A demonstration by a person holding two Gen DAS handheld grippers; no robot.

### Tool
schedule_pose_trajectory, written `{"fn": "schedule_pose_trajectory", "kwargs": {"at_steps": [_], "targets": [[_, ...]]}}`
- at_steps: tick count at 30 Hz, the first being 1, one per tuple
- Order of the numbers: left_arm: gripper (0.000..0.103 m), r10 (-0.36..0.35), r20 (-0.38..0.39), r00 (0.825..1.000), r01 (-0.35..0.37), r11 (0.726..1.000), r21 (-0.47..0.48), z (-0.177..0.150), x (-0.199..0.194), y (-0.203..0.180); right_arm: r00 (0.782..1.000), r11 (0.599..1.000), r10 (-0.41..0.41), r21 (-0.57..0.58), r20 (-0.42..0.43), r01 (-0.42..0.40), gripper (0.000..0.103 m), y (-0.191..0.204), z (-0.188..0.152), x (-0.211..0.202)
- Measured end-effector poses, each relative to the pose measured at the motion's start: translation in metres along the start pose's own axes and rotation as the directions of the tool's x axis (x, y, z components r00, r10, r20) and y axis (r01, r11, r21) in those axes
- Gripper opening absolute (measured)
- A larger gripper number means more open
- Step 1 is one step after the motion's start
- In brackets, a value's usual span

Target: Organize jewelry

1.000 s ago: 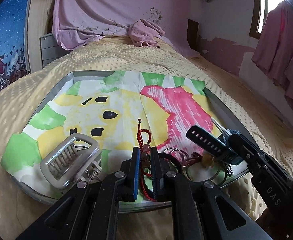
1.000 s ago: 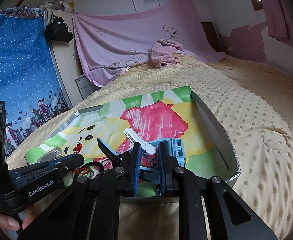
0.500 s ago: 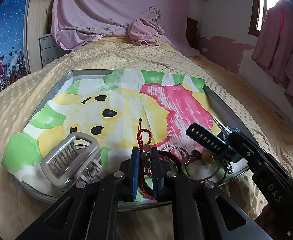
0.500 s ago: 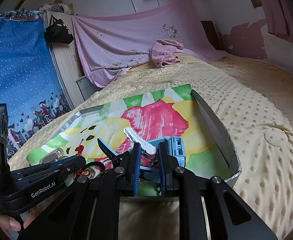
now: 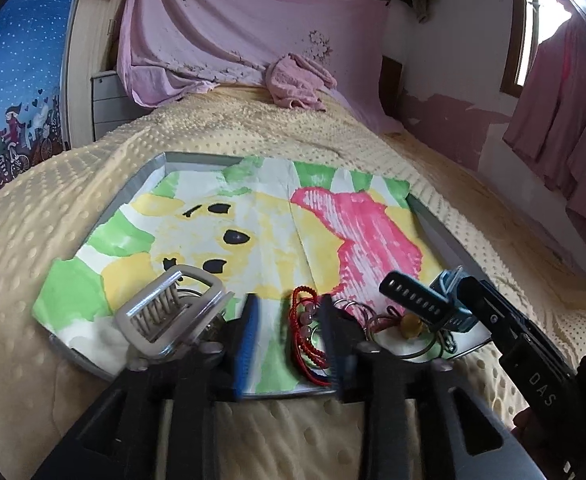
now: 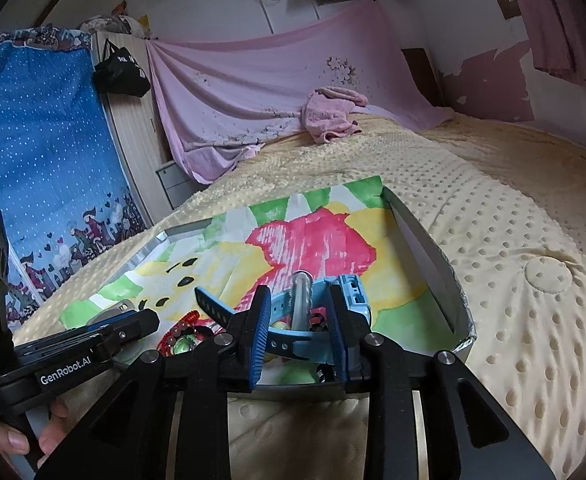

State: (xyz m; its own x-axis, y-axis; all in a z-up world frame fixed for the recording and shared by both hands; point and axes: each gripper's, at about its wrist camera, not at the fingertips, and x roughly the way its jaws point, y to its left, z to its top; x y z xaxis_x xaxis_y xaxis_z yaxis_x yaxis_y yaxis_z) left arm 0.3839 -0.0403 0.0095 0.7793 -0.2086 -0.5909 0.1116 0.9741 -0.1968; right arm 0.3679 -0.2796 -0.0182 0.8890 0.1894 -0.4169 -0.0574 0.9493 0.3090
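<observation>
Now your left gripper (image 5: pixel 289 324) fingers have spread, red bracelet (image 5: pixel 305 320) released at the tray (image 5: pixel 141 176) near edge. Right gripper (image 6: pixel 299 328) spread too, blue watch (image 6: pixel 321 312) btwn fingers, ungripped; both placed, I'd say.

Red bead bracelet (image 5: pixel 307 332), blue watch (image 6: pixel 293 320) in tray (image 6: pixel 425 248)

— Left gripper (image 5: pixel 289 320)?
— Jaws spread wide, pointing toward twelve o'clock, low.
— Right gripper (image 6: pixel 299 320)?
— Jaws parted too; it sits at the left's three o'clock.
</observation>
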Motion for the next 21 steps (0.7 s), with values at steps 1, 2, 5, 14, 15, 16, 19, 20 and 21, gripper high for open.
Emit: {"fn": "schedule_pose_trajectory", "kwargs": {"at_steps": [1,2,5,14,15,16,19,20,21], "targets": [[0.052,-0.002,0.017,1.000,0.003,1.000,-0.008,0.000,-0.004,0.001,1.000,1.000,0.002,0.001,0.009,-0.002,0.027,0.000,0.000,-0.002],[0.060,-0.002,0.042,0.999,0.003,1.000,-0.017,0.000,-0.009,0.002,1.000,1.000,0.002,0.002,0.020,-0.002,0.027,-0.001,0.000,-0.004],[0.061,0.010,0.091,0.996,-0.008,1.000,-0.019,0.000,-0.020,0.002,0.999,1.000,0.002,0.006,0.052,-0.003,0.037,-0.002,0.000,-0.011],[0.099,0.063,0.257,0.964,-0.054,0.998,-0.042,-0.006,-0.065,0.013,0.971,0.999,0.024,-0.026,0.238,-0.018,0.060,0.005,0.002,-0.061],[0.101,0.069,0.279,0.958,-0.058,0.997,-0.045,-0.010,-0.073,0.014,0.967,0.999,0.022,-0.037,0.255,-0.013,0.061,0.008,0.002,-0.066],[0.103,0.076,0.304,0.950,-0.064,0.997,-0.050,-0.014,-0.081,0.016,0.964,0.999,0.020,-0.046,0.267,-0.008,0.066,0.010,0.003,-0.071],[0.103,0.089,0.341,0.936,-0.075,0.996,-0.054,-0.022,-0.099,0.020,0.954,0.996,0.029,-0.084,0.298,-0.004,0.072,0.020,0.003,-0.088],[0.103,0.093,0.351,0.932,-0.078,0.995,-0.057,-0.025,-0.106,0.021,0.951,0.995,0.033,-0.096,0.306,-0.003,0.073,0.023,0.003,-0.095],[0.103,0.096,0.362,0.927,-0.079,0.995,-0.063,-0.028,-0.113,0.022,0.950,0.995,0.037,-0.103,0.311,-0.005,0.073,0.025,0.003,-0.101]]}}
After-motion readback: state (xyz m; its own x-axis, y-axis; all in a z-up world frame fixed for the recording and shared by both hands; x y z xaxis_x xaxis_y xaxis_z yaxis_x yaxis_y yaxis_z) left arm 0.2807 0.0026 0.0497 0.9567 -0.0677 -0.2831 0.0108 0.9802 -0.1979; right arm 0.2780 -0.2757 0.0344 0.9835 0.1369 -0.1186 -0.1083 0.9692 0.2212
